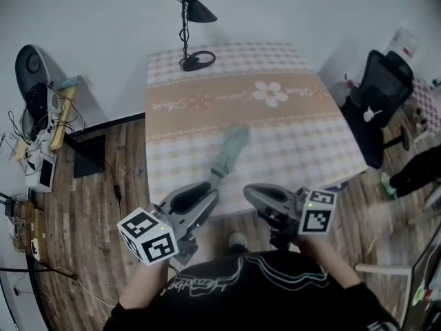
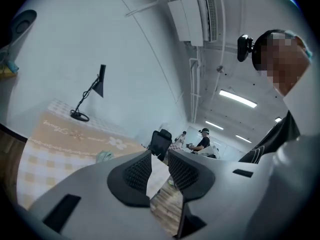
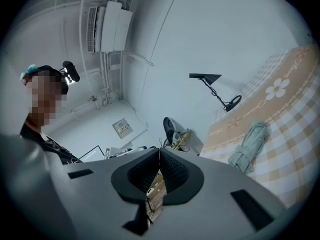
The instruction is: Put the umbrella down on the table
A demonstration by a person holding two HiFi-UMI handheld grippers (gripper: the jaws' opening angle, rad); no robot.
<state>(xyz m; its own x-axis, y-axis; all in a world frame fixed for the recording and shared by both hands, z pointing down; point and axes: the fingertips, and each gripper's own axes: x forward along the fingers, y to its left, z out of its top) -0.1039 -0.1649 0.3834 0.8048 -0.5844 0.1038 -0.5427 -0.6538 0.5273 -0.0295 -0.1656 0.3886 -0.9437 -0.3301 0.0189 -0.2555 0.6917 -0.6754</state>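
Observation:
A folded pale green umbrella [image 1: 229, 150] lies flat on the checked tablecloth [image 1: 303, 143], a little in from the table's near edge. It also shows as a bundle in the right gripper view [image 3: 248, 146], and its end peeks over a jaw in the left gripper view [image 2: 104, 156]. Both grippers hover off the table's near edge, close to my body and apart from the umbrella. My left gripper [image 1: 209, 193] [image 2: 159, 165] has a narrow gap between its jaws with nothing in it. The jaws of my right gripper [image 1: 251, 192] [image 3: 159, 153] meet at the tips, with nothing held.
A black desk lamp [image 1: 189, 19] stands at the table's far left corner. A black office chair [image 1: 379, 95] sits by the right side. Cables and devices [image 1: 41, 136] crowd a low stand at the left. Plank floor surrounds the table. People sit far off [image 2: 202, 141].

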